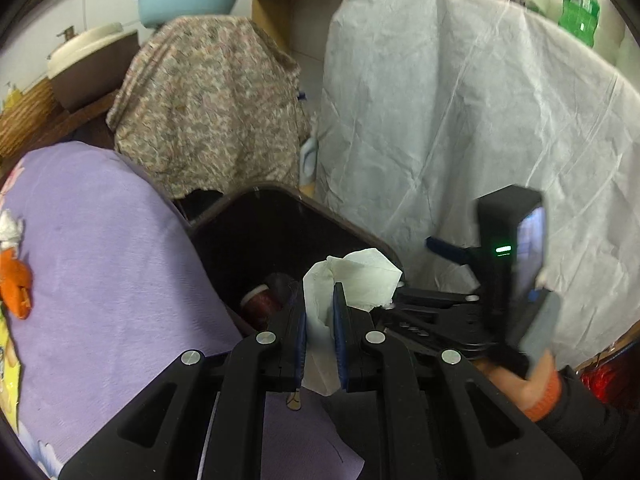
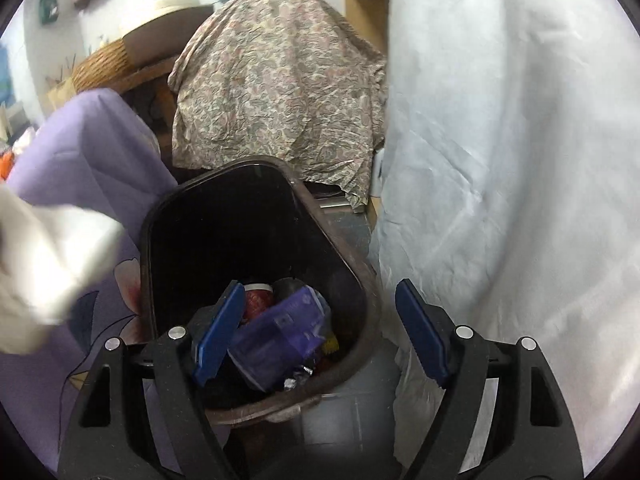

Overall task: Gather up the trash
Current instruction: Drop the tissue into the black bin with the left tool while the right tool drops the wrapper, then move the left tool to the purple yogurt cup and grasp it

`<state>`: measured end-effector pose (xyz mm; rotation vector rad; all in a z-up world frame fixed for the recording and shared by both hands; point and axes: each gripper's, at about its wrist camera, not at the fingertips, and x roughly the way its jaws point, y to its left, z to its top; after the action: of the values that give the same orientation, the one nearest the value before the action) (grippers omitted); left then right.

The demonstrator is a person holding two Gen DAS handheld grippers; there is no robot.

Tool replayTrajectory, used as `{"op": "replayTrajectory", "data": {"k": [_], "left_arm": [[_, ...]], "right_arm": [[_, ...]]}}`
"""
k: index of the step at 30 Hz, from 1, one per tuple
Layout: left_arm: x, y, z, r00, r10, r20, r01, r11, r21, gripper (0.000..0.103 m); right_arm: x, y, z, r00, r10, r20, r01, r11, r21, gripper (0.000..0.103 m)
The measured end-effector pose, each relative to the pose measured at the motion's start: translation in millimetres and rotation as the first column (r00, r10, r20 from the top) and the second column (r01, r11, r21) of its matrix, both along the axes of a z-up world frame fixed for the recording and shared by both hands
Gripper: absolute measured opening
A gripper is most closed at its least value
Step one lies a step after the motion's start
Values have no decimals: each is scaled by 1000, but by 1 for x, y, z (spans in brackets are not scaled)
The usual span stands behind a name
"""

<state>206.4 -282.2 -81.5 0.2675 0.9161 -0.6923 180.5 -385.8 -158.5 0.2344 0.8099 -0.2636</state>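
A: Where's the crumpled white paper tissue (image 1: 352, 280)?

B: Pinched in the closed left tool (image 1: 320, 320), above the dark plastic bin's (image 2: 160, 216) six-o'clock rim. Carry it over the middle, then release.

A: The right tool (image 2: 320, 332)?

B: Wide open, empty.

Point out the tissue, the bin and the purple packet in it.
tissue (image 1: 362, 276), left wrist view, crumpled top above the pads.
bin (image 2: 362, 276), right wrist view, right rim.
purple packet (image 2: 280, 336), right wrist view, middle of its face.
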Motion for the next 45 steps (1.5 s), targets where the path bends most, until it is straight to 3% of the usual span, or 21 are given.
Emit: {"op": "replayTrajectory", "data": {"k": [8,13,15,18,24,32,38,45], "left_arm": [[8,-29,-26,999,-28,-26,31,993,116,14],[13,-46,-28,999,-44,8,42,982,186,36],[16,-50,-29,999,-34,34,27,979,200,54],[20,-54,-29,999,-35,38,27,978,205,70],[12,-40,-14,997,-8,73,-3,988,152,81],[-12,17,22,990,73,124,-75,997,11,93],[-24,70,40,977,162,139,-154,986,-64,95],[-40,122,50,954,231,192,-222,973,-69,95]], "right_arm": [[-44,-10,10,998,-57,25,56,998,19,77],[-68,-17,22,994,-96,51,95,995,29,77],[-72,-18,24,993,-106,55,105,994,26,78],[-79,-18,27,992,-112,56,110,993,36,78],[-87,-11,29,993,-101,58,98,993,59,78],[-78,-2,34,995,-72,73,63,991,120,79],[-69,19,37,997,-17,80,6,991,133,79],[-60,50,50,994,55,97,-69,987,148,79]]}}
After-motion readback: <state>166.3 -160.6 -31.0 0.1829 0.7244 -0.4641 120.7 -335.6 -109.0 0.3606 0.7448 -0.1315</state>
